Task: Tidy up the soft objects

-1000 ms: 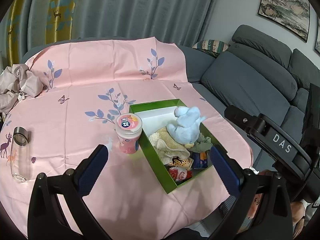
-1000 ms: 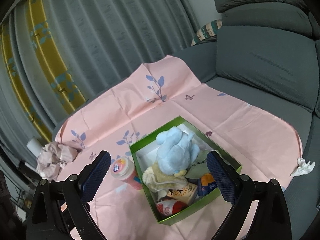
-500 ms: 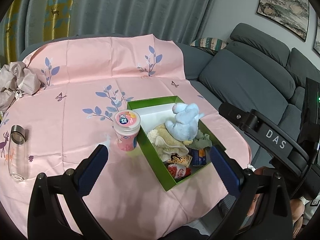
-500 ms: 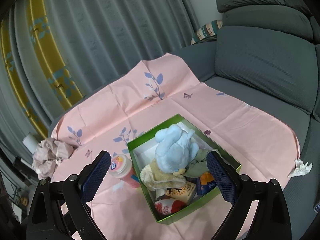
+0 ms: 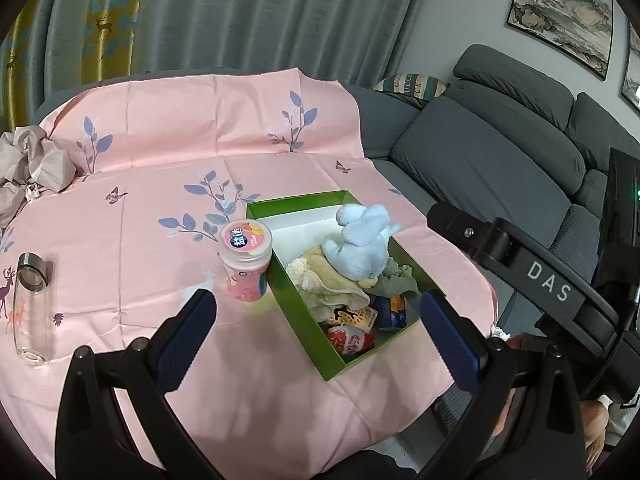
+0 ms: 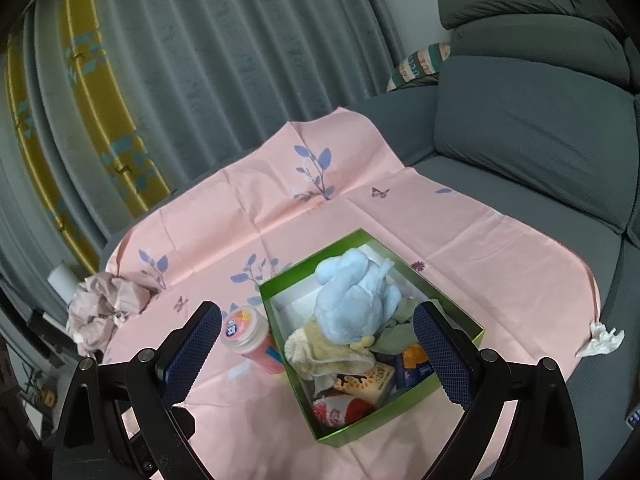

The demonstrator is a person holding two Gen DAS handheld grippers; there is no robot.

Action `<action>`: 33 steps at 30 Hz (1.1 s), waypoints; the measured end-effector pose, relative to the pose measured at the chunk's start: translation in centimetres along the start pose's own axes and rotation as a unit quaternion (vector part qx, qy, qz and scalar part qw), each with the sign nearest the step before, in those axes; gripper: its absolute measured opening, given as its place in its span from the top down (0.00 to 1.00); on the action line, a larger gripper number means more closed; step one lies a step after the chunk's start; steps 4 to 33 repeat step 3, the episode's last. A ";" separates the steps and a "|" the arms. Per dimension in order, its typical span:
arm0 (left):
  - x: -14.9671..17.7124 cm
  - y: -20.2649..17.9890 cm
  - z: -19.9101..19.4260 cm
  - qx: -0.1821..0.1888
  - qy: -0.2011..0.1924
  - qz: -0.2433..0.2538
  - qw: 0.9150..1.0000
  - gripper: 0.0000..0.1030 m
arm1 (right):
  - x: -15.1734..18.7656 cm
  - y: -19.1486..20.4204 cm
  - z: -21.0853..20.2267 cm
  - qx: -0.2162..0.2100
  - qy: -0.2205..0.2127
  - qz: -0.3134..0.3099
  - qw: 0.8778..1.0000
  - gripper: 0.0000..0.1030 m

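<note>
Here the left gripper (image 5: 318,320) and the right gripper (image 6: 316,344) both hang spread and hold nothing, back from the near cloth (image 5: 256,380) edge. The plush (image 6: 354,300) and towel (image 6: 324,352) already lie in the box (image 6: 348,432); sorting looks nearly done. Farther left, crumpled fabric (image 6: 102,312) is left outside. The jar (image 5: 245,262) touches the box wall; beyond is free cloth.

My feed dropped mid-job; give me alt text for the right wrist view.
The open right gripper hovers empty above a green box on a pink cloth, the box holding a blue plush toy on top of a beige towel and snack packets. A pink-lidded jar stands beside the box, with a crumpled cloth farther left.
</note>
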State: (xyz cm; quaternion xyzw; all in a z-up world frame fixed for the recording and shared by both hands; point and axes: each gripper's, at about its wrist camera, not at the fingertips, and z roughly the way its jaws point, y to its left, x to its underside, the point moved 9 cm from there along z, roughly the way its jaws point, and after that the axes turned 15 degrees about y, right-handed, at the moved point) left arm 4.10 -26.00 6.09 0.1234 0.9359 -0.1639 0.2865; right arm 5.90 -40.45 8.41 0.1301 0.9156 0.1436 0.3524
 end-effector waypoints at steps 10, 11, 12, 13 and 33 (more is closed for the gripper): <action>0.0 0.0 0.1 0.003 0.003 0.000 1.000 0.01 | -0.1 -0.5 -0.1 0.007 0.001 0.006 1.000 0.06; 0.0 0.0 0.1 0.003 0.003 0.000 1.000 0.01 | -0.1 -0.5 -0.1 0.007 0.001 0.006 1.000 0.06; 0.0 0.0 0.1 0.003 0.003 0.000 1.000 0.01 | -0.1 -0.5 -0.1 0.007 0.001 0.006 1.000 0.06; 0.0 0.0 0.1 0.003 0.003 0.000 1.000 0.01 | -0.1 -0.5 -0.1 0.007 0.001 0.006 1.000 0.06; 0.0 0.0 0.1 0.003 0.003 0.000 1.000 0.01 | -0.1 -0.5 -0.1 0.007 0.001 0.006 1.000 0.06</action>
